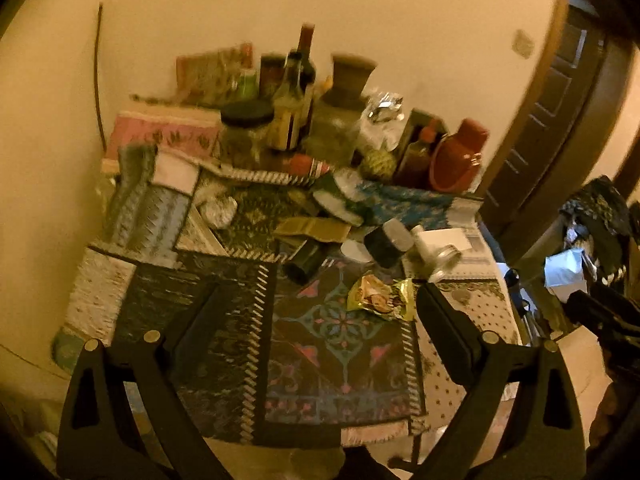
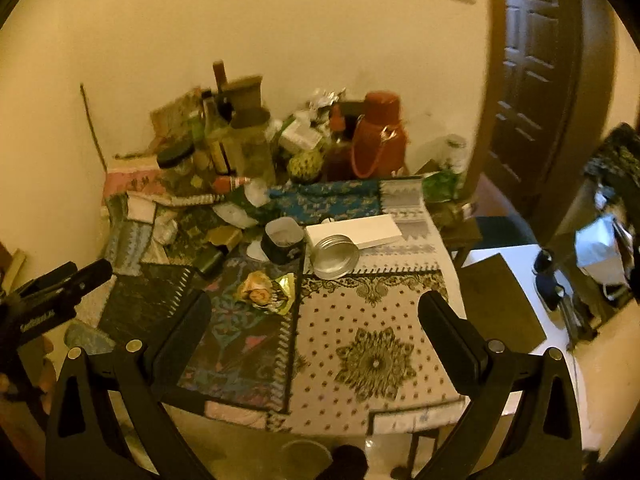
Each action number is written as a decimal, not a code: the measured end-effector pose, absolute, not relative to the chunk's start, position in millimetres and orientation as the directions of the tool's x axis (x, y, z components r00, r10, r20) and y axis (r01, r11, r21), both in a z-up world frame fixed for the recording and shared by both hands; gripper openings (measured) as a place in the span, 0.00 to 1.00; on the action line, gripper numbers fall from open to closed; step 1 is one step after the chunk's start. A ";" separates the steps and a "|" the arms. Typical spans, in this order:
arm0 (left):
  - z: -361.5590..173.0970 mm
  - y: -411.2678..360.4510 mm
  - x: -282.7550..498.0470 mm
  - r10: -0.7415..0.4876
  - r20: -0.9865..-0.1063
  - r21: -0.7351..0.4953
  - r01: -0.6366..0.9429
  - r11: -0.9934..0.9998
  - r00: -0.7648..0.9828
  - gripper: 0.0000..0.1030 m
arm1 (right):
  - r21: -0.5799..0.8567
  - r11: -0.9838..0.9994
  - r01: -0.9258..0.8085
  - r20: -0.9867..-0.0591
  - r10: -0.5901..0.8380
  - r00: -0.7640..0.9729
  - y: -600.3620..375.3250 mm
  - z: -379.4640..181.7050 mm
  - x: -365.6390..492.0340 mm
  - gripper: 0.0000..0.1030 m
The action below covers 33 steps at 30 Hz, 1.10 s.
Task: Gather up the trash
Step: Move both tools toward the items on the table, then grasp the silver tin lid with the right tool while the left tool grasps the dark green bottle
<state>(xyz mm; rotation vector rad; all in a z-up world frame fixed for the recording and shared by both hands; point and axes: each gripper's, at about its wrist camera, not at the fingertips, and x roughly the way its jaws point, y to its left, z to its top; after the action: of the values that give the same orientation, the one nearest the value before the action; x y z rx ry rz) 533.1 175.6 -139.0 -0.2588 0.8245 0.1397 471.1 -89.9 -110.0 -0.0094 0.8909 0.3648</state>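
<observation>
A: Well, where is the trash now?

B: A crumpled gold snack wrapper (image 1: 380, 296) lies on the patterned cloth (image 1: 336, 360) of the bench (image 2: 452, 280), toward the near part. In the left wrist view it is just beside the tip of the right finger of the left gripper (image 1: 316, 312), but nothing touches it.

A: And the grippers?

B: The left gripper is spread wide and holds nothing. The right gripper (image 2: 316, 312) is also wide apart and empty; it hangs over the white dotted part of the cloth, and the wrapper is near its left finger.

A: What is behind the wrapper?

B: A round metal tin (image 2: 334, 256), a dark cup (image 2: 282, 240) and a white flat box (image 2: 356, 230), close together. Farther back, against the wall, stand bottles (image 1: 294, 96), a jar with black lid (image 1: 246, 128) and a red flask (image 2: 378, 136). To the right a brown door (image 2: 536, 80) is seen. The left view is somewhat blurred.
</observation>
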 end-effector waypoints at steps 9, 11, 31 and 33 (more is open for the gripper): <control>-225.1 188.2 626.4 0.029 -0.828 -0.138 -0.253 0.957 0.561 0.85 | 0.162 0.905 -0.393 -0.857 0.327 0.399 -74.4 -179.0 563.4 1.00; -239.8 191.2 638.2 0.038 -0.835 -0.122 -0.254 0.960 0.548 0.82 | 0.176 0.896 -0.407 -0.868 0.336 0.365 -69.7 -196.3 578.4 1.00; -309.8 193.7 691.3 -0.031 -0.871 -0.101 -0.117 0.988 0.490 0.50 | 0.245 0.864 -0.440 -0.898 0.373 0.233 -48.5 -265.6 634.2 0.71; -309.9 189.7 689.9 -0.015 -0.867 -0.080 -0.110 0.991 0.499 0.44 | 0.248 0.865 -0.435 -0.893 0.379 0.244 -49.9 -263.7 633.5 0.71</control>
<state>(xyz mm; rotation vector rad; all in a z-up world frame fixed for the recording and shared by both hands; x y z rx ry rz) 689.9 189.7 -309.9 -0.1307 1.0479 0.0577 633.5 -49.9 -263.7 -0.0548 1.2020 0.5561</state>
